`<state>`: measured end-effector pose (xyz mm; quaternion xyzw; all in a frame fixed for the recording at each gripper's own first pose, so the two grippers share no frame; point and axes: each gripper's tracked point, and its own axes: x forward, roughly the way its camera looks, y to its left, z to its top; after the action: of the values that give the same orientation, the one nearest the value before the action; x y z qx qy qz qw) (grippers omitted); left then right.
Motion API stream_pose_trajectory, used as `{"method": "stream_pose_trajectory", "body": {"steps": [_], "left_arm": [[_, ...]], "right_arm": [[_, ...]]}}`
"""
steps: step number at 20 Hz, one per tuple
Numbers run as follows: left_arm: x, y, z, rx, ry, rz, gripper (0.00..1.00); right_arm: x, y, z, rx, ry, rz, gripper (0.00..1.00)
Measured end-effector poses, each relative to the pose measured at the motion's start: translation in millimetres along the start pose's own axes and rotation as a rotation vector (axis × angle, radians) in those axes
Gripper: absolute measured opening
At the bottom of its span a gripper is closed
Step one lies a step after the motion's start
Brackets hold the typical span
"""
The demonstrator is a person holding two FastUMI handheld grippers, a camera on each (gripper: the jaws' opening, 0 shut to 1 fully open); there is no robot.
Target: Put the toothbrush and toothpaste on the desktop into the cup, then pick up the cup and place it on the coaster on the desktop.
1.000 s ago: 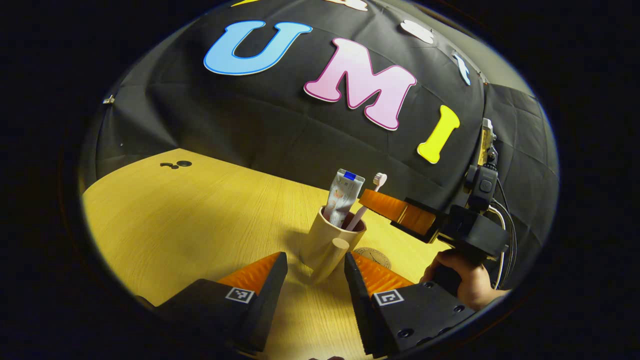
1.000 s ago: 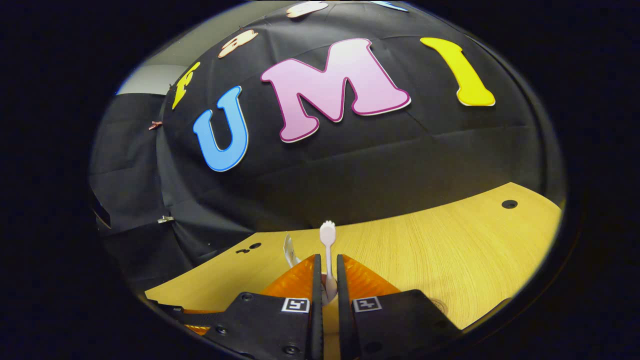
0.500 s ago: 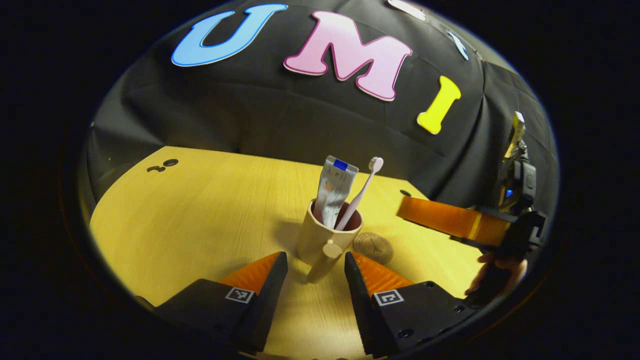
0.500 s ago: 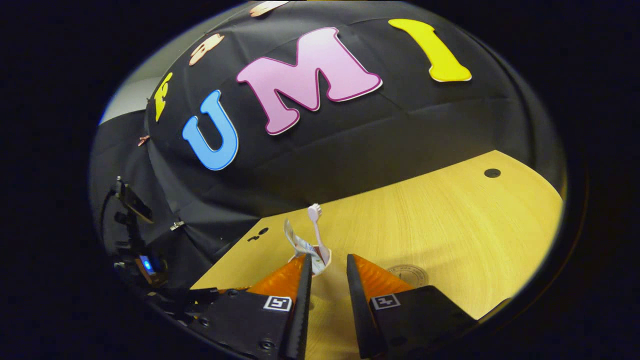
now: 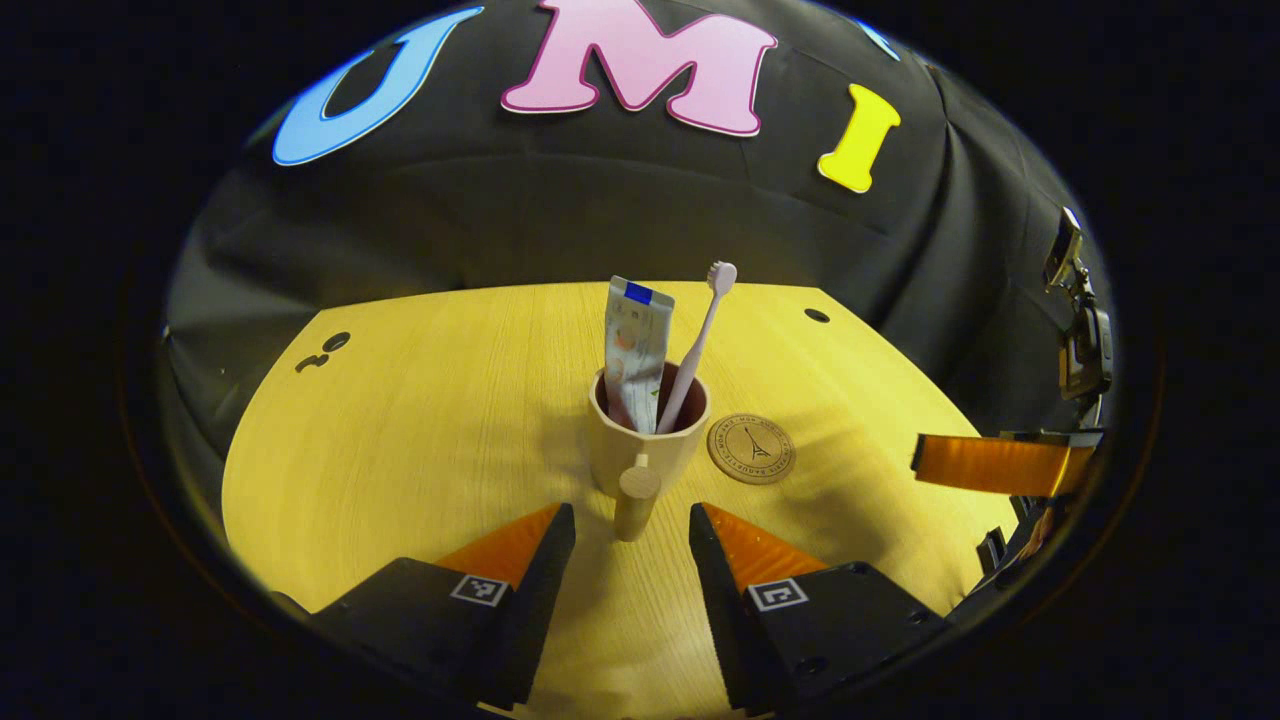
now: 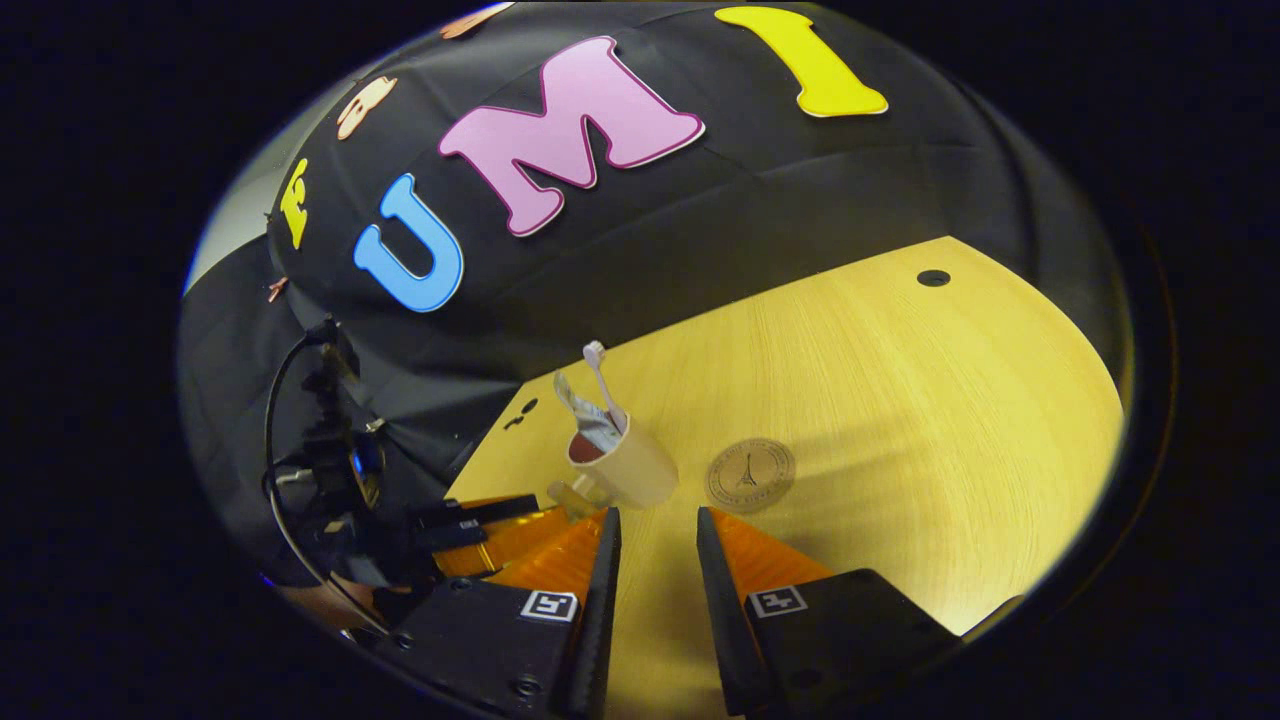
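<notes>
The cup (image 5: 645, 440) is standing beside the coaster (image 5: 751, 449), holding toothbrush (image 5: 700, 340) and toothpaste (image 5: 634, 350), both grippers (image 5: 630, 540) (image 6: 652, 545) gaping empty.

Likely recording booth, black cloth wall (image 5: 560, 220), wooden desktop (image 5: 420, 420)

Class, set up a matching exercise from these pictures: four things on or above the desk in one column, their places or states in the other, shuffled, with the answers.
Things
1. toothbrush
2. coaster
3. cup
4. left tool

Places or states
A. lies flat and bare on the desk
B. open, its fingers either side of the handle
C. stands on the desk beside the coaster
D. leans in the cup, bristles up

Pairs: 1-D, 2-A, 3-C, 4-B
</notes>
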<state>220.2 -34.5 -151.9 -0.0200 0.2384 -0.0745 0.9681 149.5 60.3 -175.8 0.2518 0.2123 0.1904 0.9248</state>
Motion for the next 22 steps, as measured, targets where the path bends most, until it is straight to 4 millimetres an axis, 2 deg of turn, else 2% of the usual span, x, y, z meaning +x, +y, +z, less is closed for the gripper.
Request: {"method": "stream_pose_trajectory", "body": {"steps": [5,9,12,16,22], "left_arm": [[6.6,9.8,0.2,0.002,0.066,0.046,0.72],[13.8,6.0,-6.9,0.052,0.107,0.031,0.72],[22.0,6.5,-12.5,0.079,0.154,0.034,0.72],[30.1,7.4,-9.6,0.09,0.202,0.038,0.72],[47.2,10.4,-0.9,0.132,0.261,0.052,0.72]], "right_arm": [[-44.3,-32.5,-28.3,-0.028,0.095,-0.041,0.47],[-69.7,-59.7,-41.8,0.002,0.131,-0.108,0.47],[-79.7,-75.3,-49.3,0.007,0.149,-0.15,0.47],[-90.5,-88.1,-56.3,0.028,0.149,-0.183,0.47],[-102.0,-96.1,-64.9,0.069,0.141,-0.211,0.47]]}}
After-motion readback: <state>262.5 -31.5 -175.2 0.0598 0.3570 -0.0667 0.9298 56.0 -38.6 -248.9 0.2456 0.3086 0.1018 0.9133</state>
